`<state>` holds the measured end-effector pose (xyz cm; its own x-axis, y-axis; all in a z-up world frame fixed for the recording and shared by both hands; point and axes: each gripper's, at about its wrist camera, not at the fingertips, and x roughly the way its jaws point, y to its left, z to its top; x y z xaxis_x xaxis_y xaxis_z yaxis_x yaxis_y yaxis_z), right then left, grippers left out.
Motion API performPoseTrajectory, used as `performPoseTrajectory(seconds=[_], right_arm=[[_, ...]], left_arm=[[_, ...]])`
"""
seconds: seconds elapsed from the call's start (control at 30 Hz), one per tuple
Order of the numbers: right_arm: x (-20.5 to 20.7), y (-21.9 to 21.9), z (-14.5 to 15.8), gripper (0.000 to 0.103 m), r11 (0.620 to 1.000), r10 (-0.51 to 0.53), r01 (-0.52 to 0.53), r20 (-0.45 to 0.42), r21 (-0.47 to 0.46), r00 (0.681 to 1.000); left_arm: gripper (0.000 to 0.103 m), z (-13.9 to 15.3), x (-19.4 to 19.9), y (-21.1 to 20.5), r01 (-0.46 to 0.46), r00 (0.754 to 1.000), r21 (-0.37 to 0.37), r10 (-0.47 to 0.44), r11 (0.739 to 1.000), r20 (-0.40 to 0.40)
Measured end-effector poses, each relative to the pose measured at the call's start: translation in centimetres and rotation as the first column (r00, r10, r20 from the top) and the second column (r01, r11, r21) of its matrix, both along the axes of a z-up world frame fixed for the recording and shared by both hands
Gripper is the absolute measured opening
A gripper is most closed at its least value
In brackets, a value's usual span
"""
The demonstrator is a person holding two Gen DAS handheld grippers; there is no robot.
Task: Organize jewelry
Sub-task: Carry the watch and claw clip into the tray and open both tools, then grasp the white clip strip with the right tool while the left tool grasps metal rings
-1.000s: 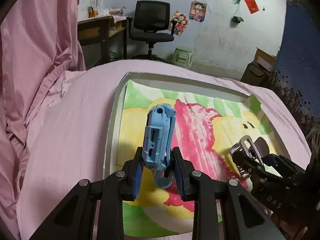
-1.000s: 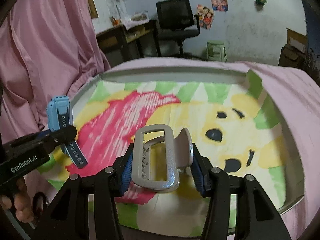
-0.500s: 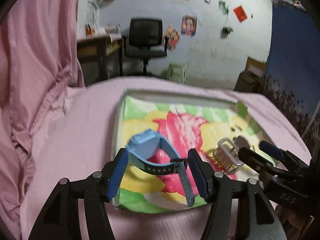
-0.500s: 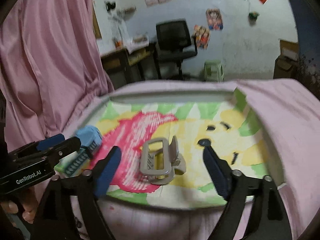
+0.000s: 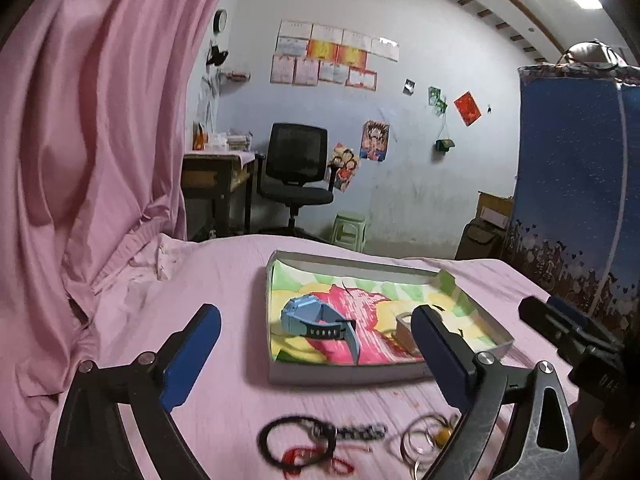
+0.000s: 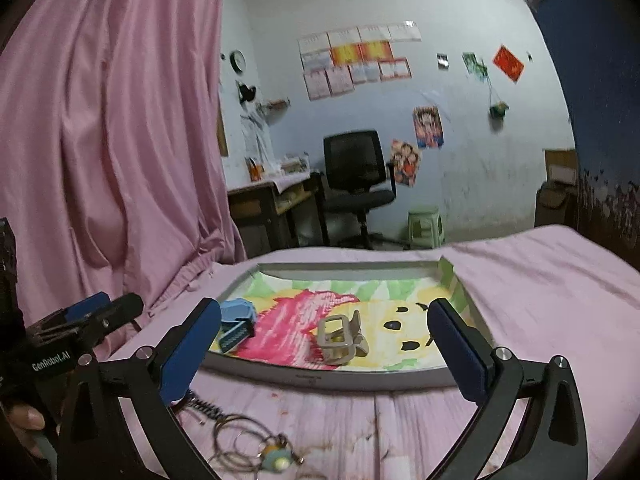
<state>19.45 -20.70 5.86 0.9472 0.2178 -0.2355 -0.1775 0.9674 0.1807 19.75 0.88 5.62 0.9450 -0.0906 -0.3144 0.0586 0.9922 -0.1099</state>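
A shallow tray (image 5: 344,374) lined with a bright pink, yellow and green drawing sits on the pink bedsheet. A blue watch (image 5: 308,318) lies in its left part, and a silver-grey hair claw clip (image 6: 342,338) rests near its middle. In the left wrist view the clip (image 5: 404,330) is partly hidden by my own finger. My left gripper (image 5: 315,314) hovers open in front of the tray, holding nothing. My right gripper (image 6: 324,308) is open too, back from the tray's front wall (image 6: 320,378). The watch (image 6: 236,322) shows beside its left finger.
Loose jewelry lies on the sheet in front of the tray: a black bracelet (image 5: 296,440), a red cord, thin metal rings (image 6: 240,440) and a small charm (image 6: 278,460). A pink curtain (image 5: 80,160) hangs at the left. A desk and an office chair (image 5: 296,168) stand beyond the bed.
Both grippers opened and let go: the watch and the claw clip now lie in the tray. Both grippers have drawn back and up toward the near side of the bed.
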Motion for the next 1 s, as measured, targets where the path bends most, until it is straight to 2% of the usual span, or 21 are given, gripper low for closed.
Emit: performPoseTrajectory(seconds=[0.3,0.53,0.8,1.0], right_arm=[[-5.6,0.1,0.8,0.101,0.999,0.024,-0.022,0.048,-0.039,0.999],[-8.2,-0.4,-0.1,0.101,0.996,0.052,-0.051,0.000,-0.069,0.999],[-9.4,-0.8,-3.2,0.101,0.992,0.076,-0.090,-0.157,-0.085,0.985],[-9.8,-1.5,-5.4,0.101,0.983,0.129,-0.161,-0.299,-0.086,0.946]], left_arm=[[0.097,-1.0,-5.5,-0.1,0.006,0.999,0.018,-0.007,1.000,0.049],[0.097,-1.6,-8.1,0.3,0.021,0.999,0.019,-0.022,1.000,0.047],[0.097,-3.6,-9.2,0.6,0.080,0.995,0.018,-0.078,0.997,-0.060],[0.097,-4.9,-8.6,-0.2,0.147,0.977,0.011,-0.144,0.989,-0.155]])
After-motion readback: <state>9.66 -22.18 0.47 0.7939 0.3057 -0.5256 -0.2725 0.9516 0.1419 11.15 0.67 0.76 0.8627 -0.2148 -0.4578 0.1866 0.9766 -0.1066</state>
